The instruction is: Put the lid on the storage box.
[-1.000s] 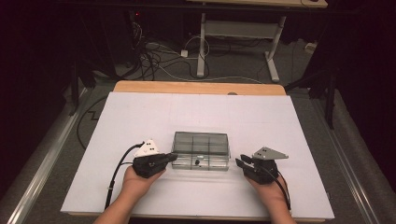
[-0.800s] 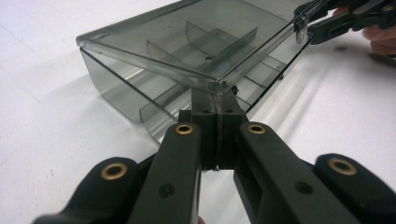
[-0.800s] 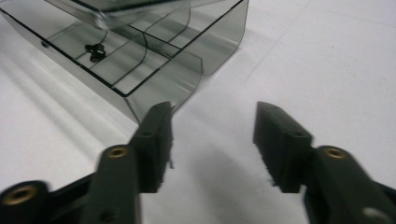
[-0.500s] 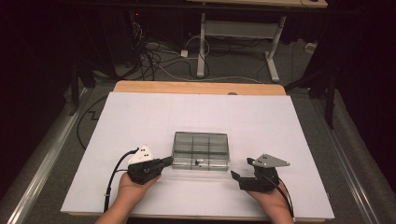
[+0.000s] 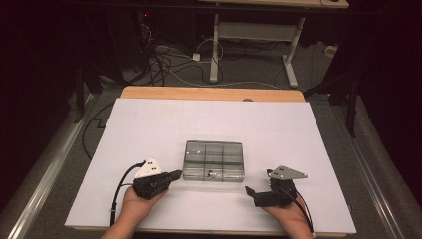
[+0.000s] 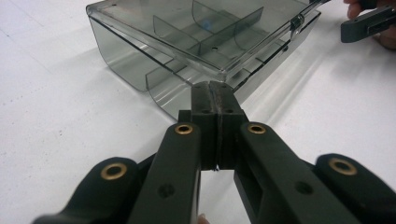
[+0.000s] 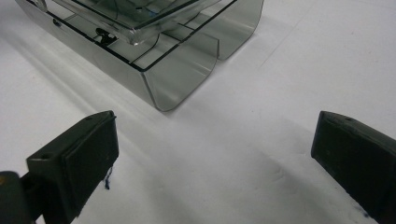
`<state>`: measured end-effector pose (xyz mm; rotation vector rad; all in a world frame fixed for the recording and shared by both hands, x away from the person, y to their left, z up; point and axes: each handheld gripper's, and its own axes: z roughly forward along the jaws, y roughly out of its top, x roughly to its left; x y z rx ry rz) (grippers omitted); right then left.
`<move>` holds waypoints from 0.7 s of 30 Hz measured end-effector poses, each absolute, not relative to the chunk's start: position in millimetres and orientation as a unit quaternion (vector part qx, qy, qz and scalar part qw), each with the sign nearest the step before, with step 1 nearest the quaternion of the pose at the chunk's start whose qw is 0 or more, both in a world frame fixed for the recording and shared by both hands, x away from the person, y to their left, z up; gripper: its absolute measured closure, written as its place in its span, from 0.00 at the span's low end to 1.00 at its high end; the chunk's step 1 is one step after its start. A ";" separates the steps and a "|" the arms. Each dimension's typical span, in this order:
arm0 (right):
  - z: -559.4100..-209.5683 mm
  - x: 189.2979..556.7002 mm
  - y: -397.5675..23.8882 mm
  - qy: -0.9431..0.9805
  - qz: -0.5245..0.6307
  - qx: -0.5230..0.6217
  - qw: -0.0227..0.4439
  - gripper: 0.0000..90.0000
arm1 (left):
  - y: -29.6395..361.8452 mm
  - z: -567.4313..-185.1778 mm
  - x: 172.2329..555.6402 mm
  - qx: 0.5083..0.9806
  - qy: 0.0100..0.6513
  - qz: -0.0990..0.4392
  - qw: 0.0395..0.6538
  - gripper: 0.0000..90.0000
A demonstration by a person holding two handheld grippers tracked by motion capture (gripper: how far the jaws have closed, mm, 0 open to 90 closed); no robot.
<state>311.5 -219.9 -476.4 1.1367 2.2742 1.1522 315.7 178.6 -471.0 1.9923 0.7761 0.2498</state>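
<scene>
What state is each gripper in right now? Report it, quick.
Left gripper: closed, empty, tips at the smoky clear plastic compartment box.
Right gripper: jaws just opened wide, nothing between them.

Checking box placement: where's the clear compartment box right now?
High view: the box sits on the white table, near the front edge, between the left gripper and right gripper.

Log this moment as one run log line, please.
left gripper: shut, tips at compartment box left edge | right gripper: jaws just opened wide, nothing between, off box | box: on white table
</scene>
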 end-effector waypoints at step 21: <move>-475.9 310.4 -219.8 0.800 0.410 0.401 0.178 0.00 | 219.9 -475.2 305.7 0.808 0.366 0.138 0.441 0.56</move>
